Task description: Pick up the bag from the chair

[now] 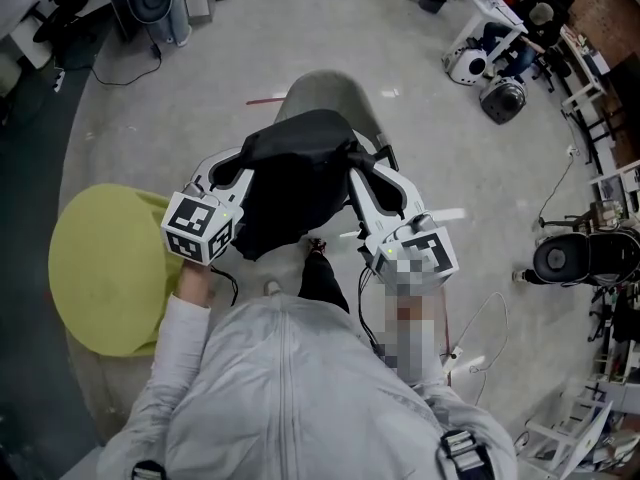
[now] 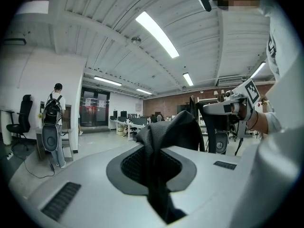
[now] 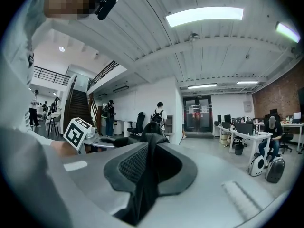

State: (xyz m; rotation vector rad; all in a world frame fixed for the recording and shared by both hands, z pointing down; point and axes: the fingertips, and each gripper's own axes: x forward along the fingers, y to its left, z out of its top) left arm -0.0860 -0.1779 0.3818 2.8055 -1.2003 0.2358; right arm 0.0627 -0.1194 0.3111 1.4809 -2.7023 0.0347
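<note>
A black fabric bag (image 1: 293,183) hangs in front of my chest, held up between both grippers. Just beyond it stands the grey chair (image 1: 325,90), with only its far part showing past the bag. My left gripper (image 1: 243,165) is shut on the bag's left side; in the left gripper view, black fabric (image 2: 159,141) is pinched between the jaws. At the bag's right side, my right gripper (image 1: 358,171) is also shut, with a fold of fabric (image 3: 148,167) squeezed between its jaws. What lies under the bag is hidden.
A round yellow seat (image 1: 105,268) sits close at my left. White wheeled machines (image 1: 485,68) and desks line the far right, and a black device (image 1: 570,258) stands at the right edge. A cable (image 1: 480,333) trails on the grey floor. People (image 3: 158,115) stand far off.
</note>
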